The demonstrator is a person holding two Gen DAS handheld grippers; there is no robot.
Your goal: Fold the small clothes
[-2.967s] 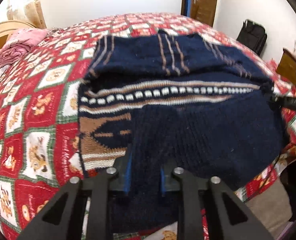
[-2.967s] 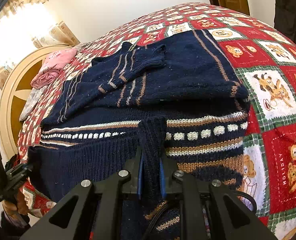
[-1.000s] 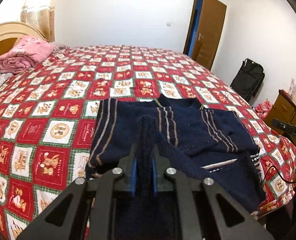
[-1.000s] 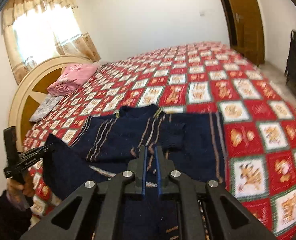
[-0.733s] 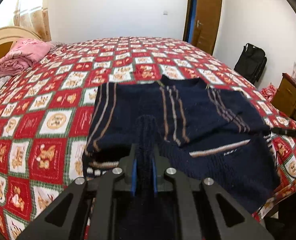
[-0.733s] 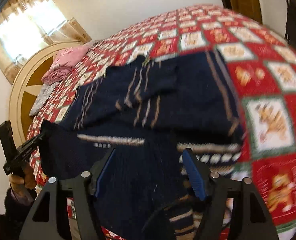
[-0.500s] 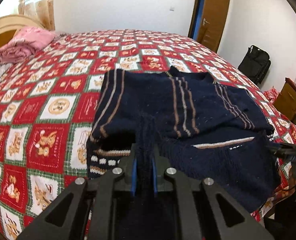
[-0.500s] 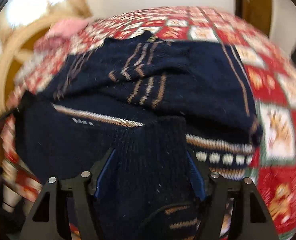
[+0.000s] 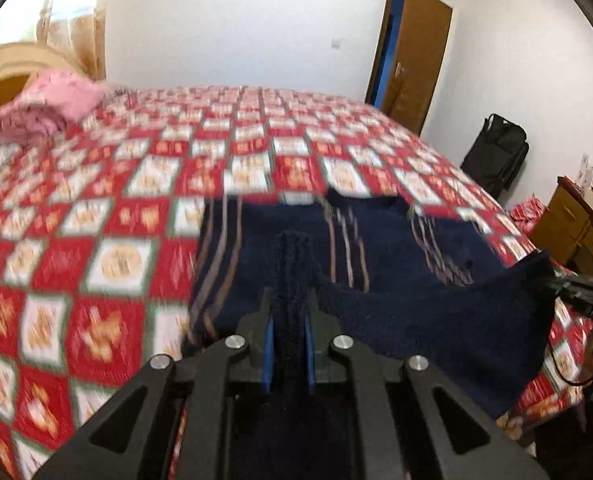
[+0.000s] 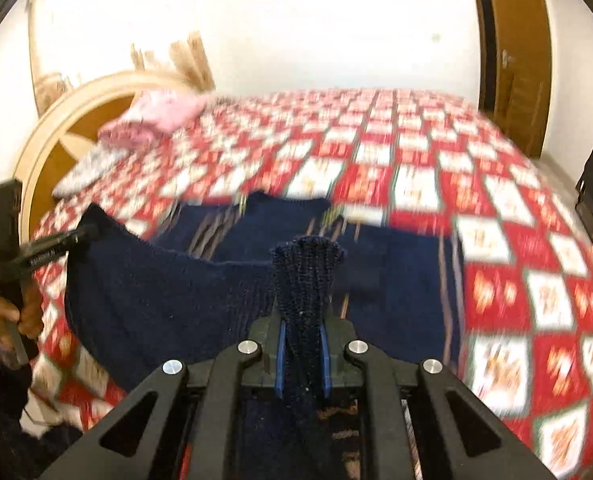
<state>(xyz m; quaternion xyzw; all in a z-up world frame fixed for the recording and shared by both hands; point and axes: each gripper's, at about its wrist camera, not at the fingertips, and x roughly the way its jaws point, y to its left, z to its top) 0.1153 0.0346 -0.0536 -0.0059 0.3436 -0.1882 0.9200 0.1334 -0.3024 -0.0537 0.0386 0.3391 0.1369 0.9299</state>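
Sweater (image 9: 396, 312) first: we have the navy knit lying on the patterned bedspread (image 9: 96, 240), at the near edge of the bed, well apart from the pink folded pile (image 9: 44, 116) up by the headboard. Its upper part, with the tan stripes, lies flat on the bedspread. The hem end is lifted off it and hangs between our two tools like a slack hammock.

Our left gripper (image 9: 288, 344) is clamped tight on a bunched ridge of the knit, which stands up between the blue pads. Our right gripper (image 10: 302, 354) has just been closing, and in its own view a thick tuft of the same hem is now pinched between its pads. From the left wrist view we see it off to the sweater's right side, holding the far corner.

We judge that we are mid-fold, about to carry the hem forward over the striped chest.

What could go wrong, as we see it:
- The right pinch is fresh and takes a fat wad of loose knit. If it has caught only the top layer, that corner may slip out when we swing forward, and the fold would land crooked.
- The span between the tools sags. If we move the two hands unevenly, the hem may land skewed or wrinkled on the striped part.
- Both views are blurred, so how much fabric trails below the bed edge we cannot tell. A trailing part could drag the flat half toward us.
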